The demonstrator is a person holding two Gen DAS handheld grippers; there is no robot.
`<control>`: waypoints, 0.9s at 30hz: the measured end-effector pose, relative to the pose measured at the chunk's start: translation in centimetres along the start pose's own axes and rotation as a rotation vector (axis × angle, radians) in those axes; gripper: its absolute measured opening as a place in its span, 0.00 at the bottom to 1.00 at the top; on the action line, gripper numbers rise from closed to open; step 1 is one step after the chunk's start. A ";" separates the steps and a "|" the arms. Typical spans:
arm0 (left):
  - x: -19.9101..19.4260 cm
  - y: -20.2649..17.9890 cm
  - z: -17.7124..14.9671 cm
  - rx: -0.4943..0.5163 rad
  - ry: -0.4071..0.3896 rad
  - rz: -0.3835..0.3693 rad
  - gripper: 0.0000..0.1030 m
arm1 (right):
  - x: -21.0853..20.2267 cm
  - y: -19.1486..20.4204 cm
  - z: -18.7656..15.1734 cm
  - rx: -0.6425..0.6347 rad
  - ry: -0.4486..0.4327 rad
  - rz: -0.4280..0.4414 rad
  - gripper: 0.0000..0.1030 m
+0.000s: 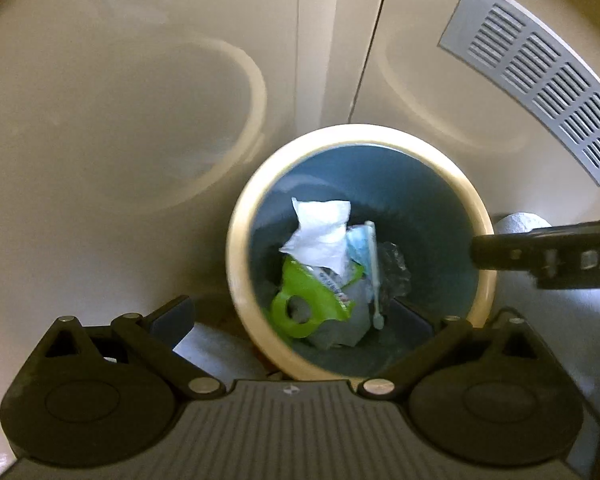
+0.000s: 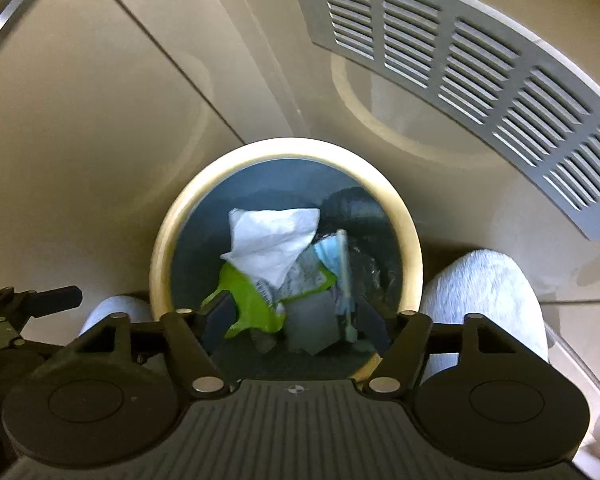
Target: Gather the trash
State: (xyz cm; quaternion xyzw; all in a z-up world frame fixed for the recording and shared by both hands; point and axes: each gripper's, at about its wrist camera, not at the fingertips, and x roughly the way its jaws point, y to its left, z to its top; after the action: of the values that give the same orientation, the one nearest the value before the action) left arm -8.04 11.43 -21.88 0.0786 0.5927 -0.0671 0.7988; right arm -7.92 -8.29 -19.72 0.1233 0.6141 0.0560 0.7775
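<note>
A round bin with a cream rim (image 1: 236,248) (image 2: 160,264) and a blue-grey inside stands on the floor below both grippers. In it lie a crumpled white tissue (image 1: 320,232) (image 2: 268,248), a green wrapper (image 1: 304,304) (image 2: 252,304), a thin white stick (image 1: 374,272) (image 2: 344,280) and clear plastic (image 1: 396,268). My left gripper (image 1: 292,316) hangs open over the bin's near rim, nothing between its pads. My right gripper (image 2: 296,320) is open above the bin mouth, holding nothing. In the left wrist view it (image 1: 540,252) reaches in from the right over the rim.
Beige cabinet doors (image 1: 140,100) rise right behind the bin, one with a grey slotted vent (image 1: 540,80) (image 2: 480,72). Pale textured rounded shapes (image 2: 484,300) (image 2: 112,312) flank the bin. One of the left gripper's fingers (image 2: 60,296) juts in at the left of the right wrist view.
</note>
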 end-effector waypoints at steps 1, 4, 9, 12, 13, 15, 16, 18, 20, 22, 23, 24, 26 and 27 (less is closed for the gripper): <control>-0.9 -0.1 -0.4 0.007 -0.015 0.009 1.00 | -0.9 0.2 -0.3 -0.010 -0.010 0.013 0.75; -3.6 -0.3 -1.8 0.003 -0.050 0.030 1.00 | -3.5 0.8 -1.5 -0.065 -0.047 0.040 0.84; -6.8 -1.0 -3.7 0.002 -0.098 0.111 1.00 | -7.3 1.7 -3.4 -0.112 -0.090 0.072 0.86; -7.9 -1.5 -4.4 0.011 -0.098 0.120 1.00 | -8.9 1.9 -4.5 -0.124 -0.122 0.069 0.87; -8.2 -1.7 -4.5 0.017 -0.094 0.128 1.00 | -9.4 2.0 -4.9 -0.128 -0.133 0.063 0.88; -8.9 -1.9 -4.9 0.026 -0.106 0.145 1.00 | -10.4 2.2 -5.6 -0.141 -0.159 0.047 0.88; -9.3 -2.0 -5.2 0.026 -0.116 0.148 1.00 | -10.9 2.3 -6.0 -0.149 -0.173 0.040 0.88; -10.0 -2.0 -5.5 0.020 -0.130 0.137 1.00 | -11.5 2.4 -6.6 -0.161 -0.191 0.021 0.88; -10.5 -2.0 -5.7 0.011 -0.142 0.125 1.00 | -12.1 2.5 -7.1 -0.171 -0.213 0.012 0.88; -11.3 -2.0 -6.0 0.010 -0.150 0.128 1.00 | -12.6 2.6 -7.5 -0.183 -0.235 0.000 0.88; -11.9 -2.1 -6.0 0.014 -0.150 0.133 1.00 | -13.0 2.7 -7.7 -0.191 -0.247 -0.009 0.88; -12.3 -2.1 -6.1 0.018 -0.147 0.137 1.00 | -13.3 2.8 -7.9 -0.200 -0.258 -0.014 0.88; -13.0 -2.3 -6.2 0.023 -0.143 0.137 1.00 | -14.0 2.9 -8.2 -0.218 -0.267 -0.011 0.88; -13.3 -2.3 -6.2 0.027 -0.145 0.135 1.00 | -14.3 2.9 -8.3 -0.225 -0.269 -0.004 0.89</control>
State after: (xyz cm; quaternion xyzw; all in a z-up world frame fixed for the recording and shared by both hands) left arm -18.16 10.64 -11.07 0.1239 0.5257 -0.0266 0.8412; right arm -19.24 -7.90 -7.27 0.0407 0.4949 0.1056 0.8616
